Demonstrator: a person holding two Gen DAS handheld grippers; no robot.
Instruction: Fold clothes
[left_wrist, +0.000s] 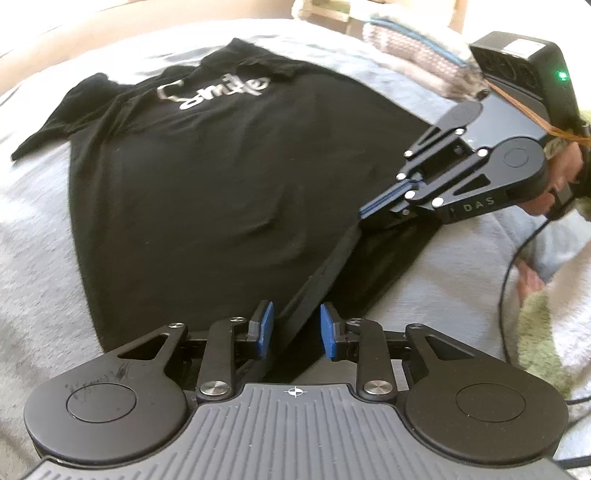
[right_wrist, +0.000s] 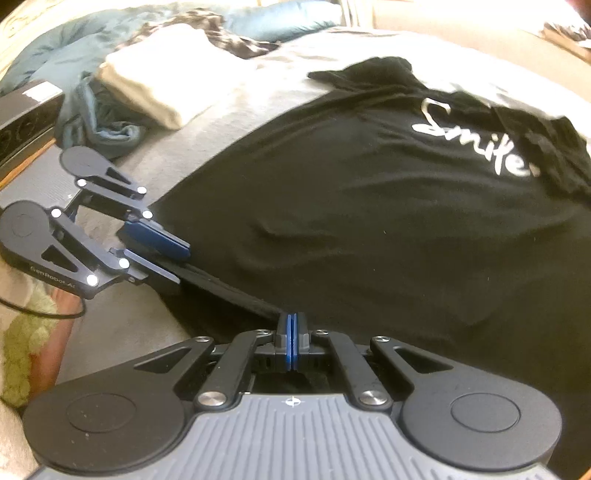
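Here, soft black t-shirt, fuzzy grey blanket

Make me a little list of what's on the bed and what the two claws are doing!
shirt: black T-shirt with white "Smile" lettering, spread flat
surface: grey blanket
right claw: shut on the shirt's bottom hem
left claw: open, hem running between its blue pads, not pinched
nearby: folded cream cloth, beyond the shirt
fold: not yet started

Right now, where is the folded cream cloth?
In the right wrist view, the folded cream cloth lies at the upper left on the grey bed cover, beyond the black T-shirt and beside a dark blue garment.
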